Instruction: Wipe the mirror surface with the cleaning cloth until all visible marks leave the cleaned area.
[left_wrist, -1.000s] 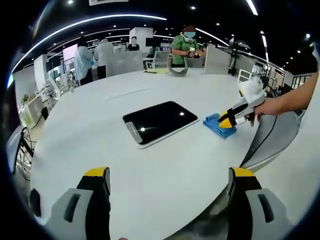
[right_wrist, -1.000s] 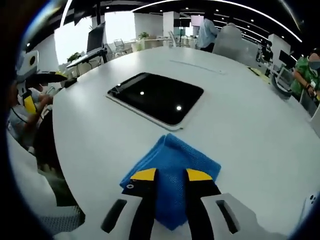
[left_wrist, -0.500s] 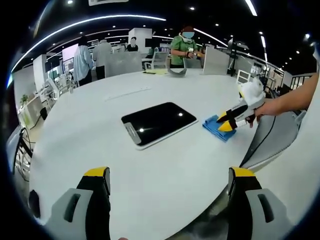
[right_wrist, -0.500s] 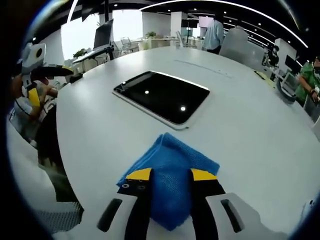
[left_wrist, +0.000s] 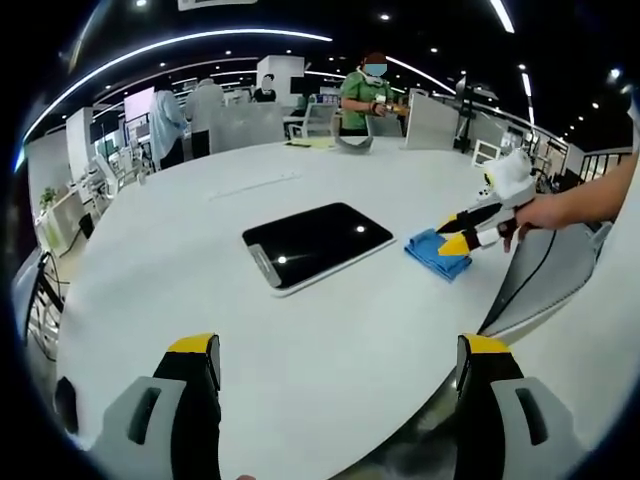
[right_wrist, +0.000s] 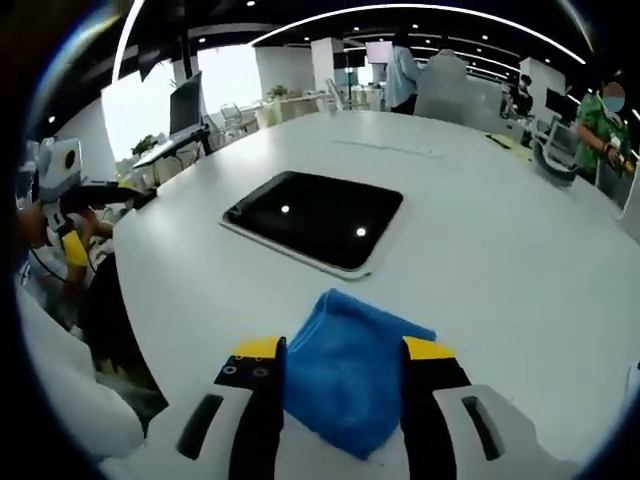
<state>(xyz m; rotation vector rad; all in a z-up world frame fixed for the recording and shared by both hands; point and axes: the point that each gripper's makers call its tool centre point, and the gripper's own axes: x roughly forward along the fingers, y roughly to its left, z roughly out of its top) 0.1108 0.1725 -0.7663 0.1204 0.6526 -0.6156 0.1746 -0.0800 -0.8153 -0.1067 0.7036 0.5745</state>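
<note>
Mirror (left_wrist: 316, 243) seen lying flat mid-table, dark face up, ceiling lights reflected in it. Blue cleaning cloth (right_wrist: 348, 368) laid folded on white table (left_wrist: 330, 360), just beside mirror's short edge, toward table's right edge in left gripper view. Right gripper (right_wrist: 344, 352) poised over cloth, jaws parted wide either side of it, nothing clamped; hand (left_wrist: 548, 213) seen behind it. Left gripper (left_wrist: 339, 358) held above near table edge, jaws spread wide, nothing held. People seen standing at far desks.
</note>
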